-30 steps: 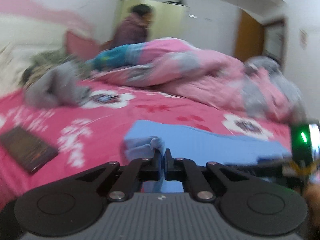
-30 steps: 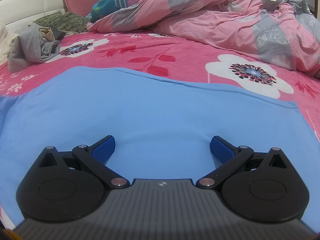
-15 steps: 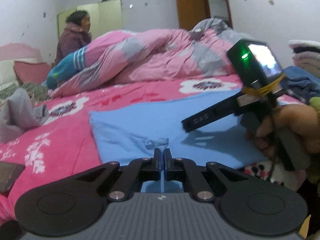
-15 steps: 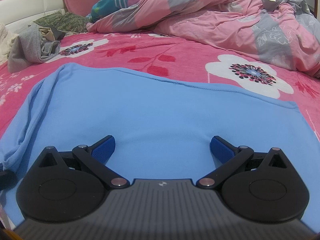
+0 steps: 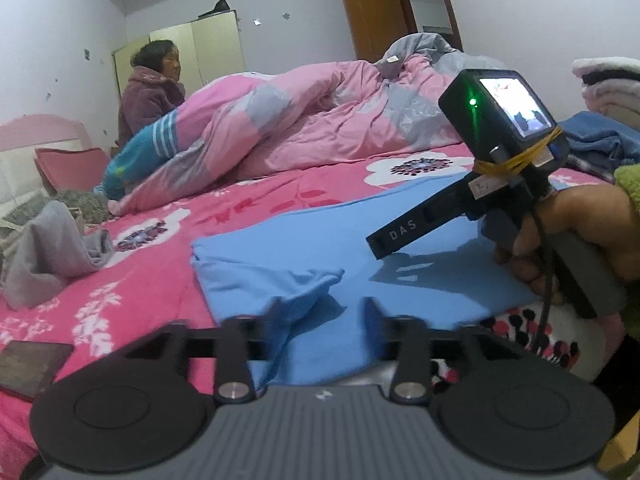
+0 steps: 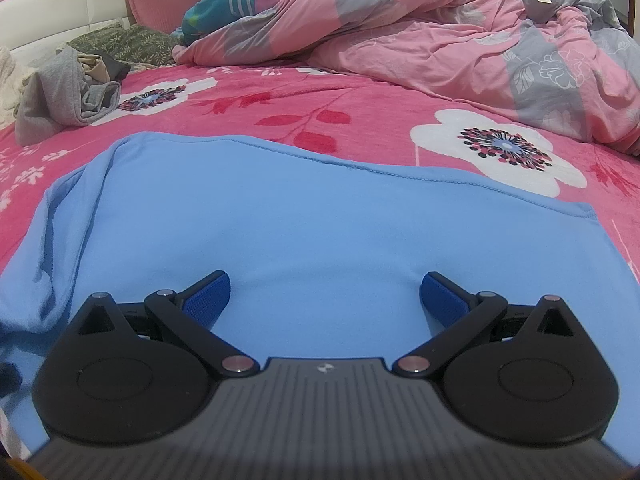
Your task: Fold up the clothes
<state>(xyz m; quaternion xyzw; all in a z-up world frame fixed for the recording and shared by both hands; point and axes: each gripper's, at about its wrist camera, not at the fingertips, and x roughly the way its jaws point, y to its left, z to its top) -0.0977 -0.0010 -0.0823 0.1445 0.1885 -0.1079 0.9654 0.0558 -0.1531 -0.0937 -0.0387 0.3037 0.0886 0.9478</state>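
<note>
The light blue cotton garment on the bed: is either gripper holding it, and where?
Neither. The left gripper is opening, releasing the light blue garment's folded-over corner; the right gripper is open.

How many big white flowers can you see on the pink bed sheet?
2 in the right wrist view: one big white flower right of the blue garment, one beside the grey clothes. The quilt may hide more.

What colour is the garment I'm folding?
Plain light blue garment, clearest in the right wrist view.

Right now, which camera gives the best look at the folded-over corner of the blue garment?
The left wrist view: the folded-over corner lies just ahead of the opening left gripper, free of its fingers. The right wrist view shows only that fold's bunched edge.
</note>
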